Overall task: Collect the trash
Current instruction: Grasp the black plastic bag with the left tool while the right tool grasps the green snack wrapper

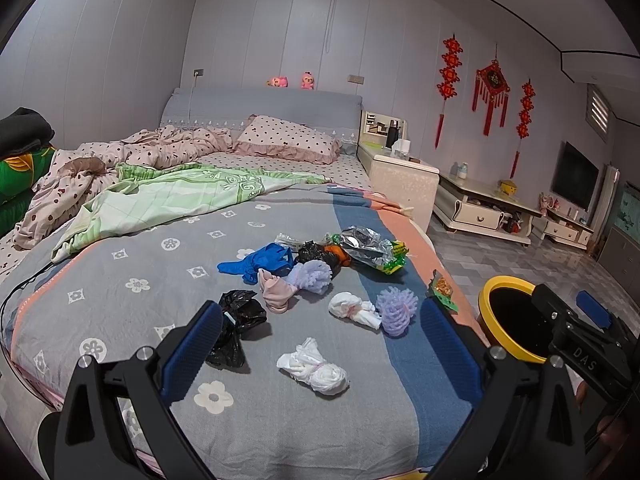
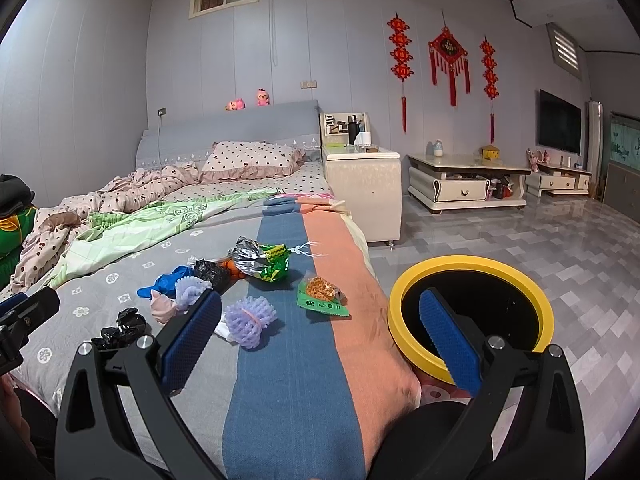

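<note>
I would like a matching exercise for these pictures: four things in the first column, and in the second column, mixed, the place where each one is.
Things:
1. yellow-rimmed bin
2. snack packet
3. white knotted bag
4. pink toys

Places:
A. on top of the headboard
B. on the floor beside the bed
C. between the left gripper's open fingers, on the grey part of the bedspread
D. at the line between the blue stripe and the orange stripe

Pairs: 1-B, 2-D, 3-C, 4-A
</note>
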Demonstrator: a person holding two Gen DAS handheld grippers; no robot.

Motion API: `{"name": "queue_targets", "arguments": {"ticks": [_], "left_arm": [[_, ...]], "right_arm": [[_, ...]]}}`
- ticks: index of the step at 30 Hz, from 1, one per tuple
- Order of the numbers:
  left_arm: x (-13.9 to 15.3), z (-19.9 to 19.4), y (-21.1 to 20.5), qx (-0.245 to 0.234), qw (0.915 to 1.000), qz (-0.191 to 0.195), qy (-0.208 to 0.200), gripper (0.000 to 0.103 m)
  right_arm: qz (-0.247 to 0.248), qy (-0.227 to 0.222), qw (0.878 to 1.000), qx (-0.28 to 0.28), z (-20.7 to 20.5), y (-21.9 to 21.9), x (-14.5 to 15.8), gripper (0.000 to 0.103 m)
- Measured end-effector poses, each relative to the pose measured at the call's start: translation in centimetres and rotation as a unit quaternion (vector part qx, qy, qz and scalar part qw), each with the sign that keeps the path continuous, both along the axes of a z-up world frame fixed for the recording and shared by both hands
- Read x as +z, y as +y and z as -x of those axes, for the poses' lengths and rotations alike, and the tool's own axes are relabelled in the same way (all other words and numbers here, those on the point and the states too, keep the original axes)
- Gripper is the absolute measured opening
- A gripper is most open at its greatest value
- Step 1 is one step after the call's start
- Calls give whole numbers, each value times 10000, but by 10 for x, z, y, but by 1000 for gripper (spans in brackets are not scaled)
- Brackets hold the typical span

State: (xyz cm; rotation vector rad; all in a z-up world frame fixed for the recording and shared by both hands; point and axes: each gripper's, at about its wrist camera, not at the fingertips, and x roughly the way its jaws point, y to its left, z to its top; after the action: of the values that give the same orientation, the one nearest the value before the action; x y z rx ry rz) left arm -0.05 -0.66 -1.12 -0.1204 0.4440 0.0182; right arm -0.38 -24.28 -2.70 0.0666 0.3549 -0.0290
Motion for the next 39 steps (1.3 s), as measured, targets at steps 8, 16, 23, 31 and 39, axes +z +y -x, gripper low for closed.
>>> {"name": "queue_targets", "arguments": {"ticks": [8, 16, 23, 31, 39], "left_arm": [[-15, -5, -2, 62, 9998, 33, 206, 96], [-23, -30, 14, 87, 9964, 181, 829, 96], [-40, -63, 49, 8, 9863, 650, 1513, 96], [-57, -104, 84, 273, 9787, 574, 1953, 96], [-82, -144, 100, 451, 9706, 182, 2355, 96]], "right_arm": [[-43, 206, 9997, 124, -12, -2, -15, 95], [29, 402, 9987, 327, -31, -6, -22, 95], [63, 918, 9939, 602, -75, -15, -28, 95], [230, 1393, 9876, 681, -136, -16, -45, 95], [402, 1893, 9789, 652, -210, -4, -65, 95]]}}
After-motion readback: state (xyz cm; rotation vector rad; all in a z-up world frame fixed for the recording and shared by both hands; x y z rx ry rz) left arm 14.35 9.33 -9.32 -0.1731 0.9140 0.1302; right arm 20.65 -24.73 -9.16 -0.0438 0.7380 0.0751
